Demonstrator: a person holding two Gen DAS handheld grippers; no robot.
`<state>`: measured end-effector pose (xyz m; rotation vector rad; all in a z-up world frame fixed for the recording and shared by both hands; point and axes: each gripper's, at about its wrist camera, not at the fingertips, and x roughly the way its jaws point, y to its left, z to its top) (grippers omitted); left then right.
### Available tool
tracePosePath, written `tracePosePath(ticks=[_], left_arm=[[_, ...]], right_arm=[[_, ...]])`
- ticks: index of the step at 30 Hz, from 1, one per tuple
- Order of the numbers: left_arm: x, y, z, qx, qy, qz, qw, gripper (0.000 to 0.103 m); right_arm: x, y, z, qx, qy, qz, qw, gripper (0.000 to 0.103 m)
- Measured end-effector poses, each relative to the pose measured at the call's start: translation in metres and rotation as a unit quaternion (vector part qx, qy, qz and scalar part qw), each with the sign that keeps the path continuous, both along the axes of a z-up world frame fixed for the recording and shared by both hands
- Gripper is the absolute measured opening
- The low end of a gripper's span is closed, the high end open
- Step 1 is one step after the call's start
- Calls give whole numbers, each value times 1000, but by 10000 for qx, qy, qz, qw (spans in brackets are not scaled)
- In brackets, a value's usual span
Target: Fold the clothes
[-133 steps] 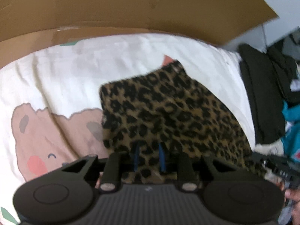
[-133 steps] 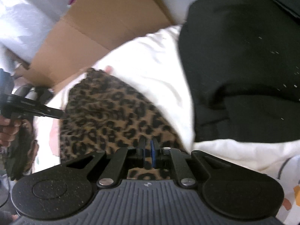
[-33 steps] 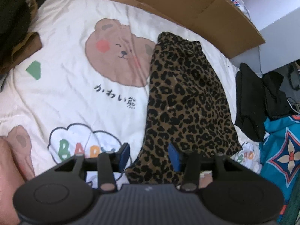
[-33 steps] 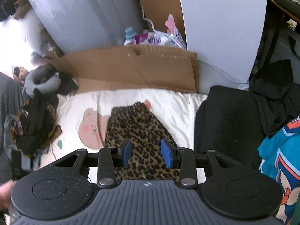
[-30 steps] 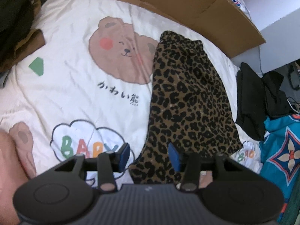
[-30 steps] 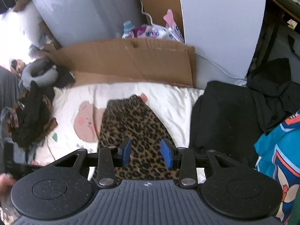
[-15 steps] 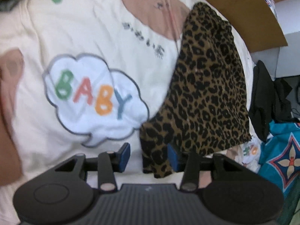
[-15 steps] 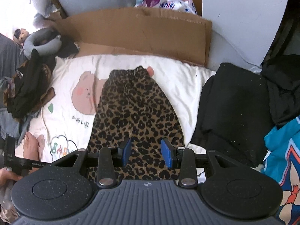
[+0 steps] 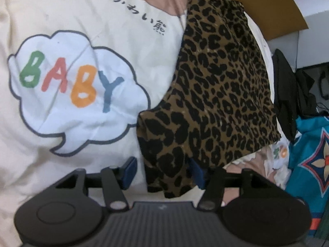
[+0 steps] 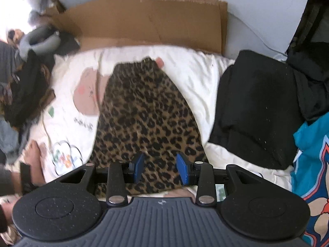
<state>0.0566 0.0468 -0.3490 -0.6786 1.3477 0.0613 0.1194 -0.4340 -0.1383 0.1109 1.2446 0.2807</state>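
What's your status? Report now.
Left gripper open, straddling the leopard garment's near corner. Right gripper open above its hem. Black clothing lies beside, apart.

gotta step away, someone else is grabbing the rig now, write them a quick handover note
Left gripper: open, empty, low over the near left corner of the leopard-print garment, which lies between its fingers but is not clamped.
Right gripper: open, empty, above the garment's near hem.
The garment lies flat and lengthwise on the cream bear-print blanket, narrow end toward the cardboard. A black garment sits to its right, apart from it.
Done: garment spread out.
Left: probably pinch both near corners and fold the hem up toward the far end, then fold again.
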Motion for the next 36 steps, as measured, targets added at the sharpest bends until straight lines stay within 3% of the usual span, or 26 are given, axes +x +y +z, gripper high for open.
tracePosePath(ticks=[3, 4, 5, 6, 8, 11, 17, 27, 29, 33, 36], left_arm=[[-2, 2, -6, -120, -88, 120, 9998, 56], [-3, 3, -7, -212, -101, 156, 9996, 50], [-4, 5, -8, -308, -91, 175, 9993, 33], [-6, 8, -8, -390, -111, 193, 9990, 24], [-8, 12, -7, -511, -161, 222, 9983, 17], [-11, 18, -7, -641, -194, 295, 9973, 18], [-11, 21, -4, -558, -226, 483, 9970, 41], [-3, 32, -20, -1025, -323, 826, 9908, 49], [-5, 32, -22, -1174, -375, 813, 9890, 49], [-10, 30, -27, -1509, -335, 769, 9850, 37], [-12, 32, -26, -1663, -379, 794, 9821, 36]], right_arm=[[3, 0, 3, -41, -27, -28, 10000, 42], [4, 1, 3, -80, -24, -22, 10000, 42], [5, 2, 2, -116, 1, 13, 9999, 42], [6, 2, 3, -128, 0, 29, 9999, 42], [8, 0, 6, -124, -19, 5, 9999, 42], [11, -3, 9, -108, -10, -111, 9999, 42], [12, -1, 6, -122, 53, -138, 9998, 42], [6, 9, -14, -201, 377, 5, 9991, 42], [5, 11, -20, -235, 461, 33, 9987, 42], [11, 8, -36, -237, 515, -383, 9977, 42], [8, 8, -51, -159, 538, -517, 9971, 42]])
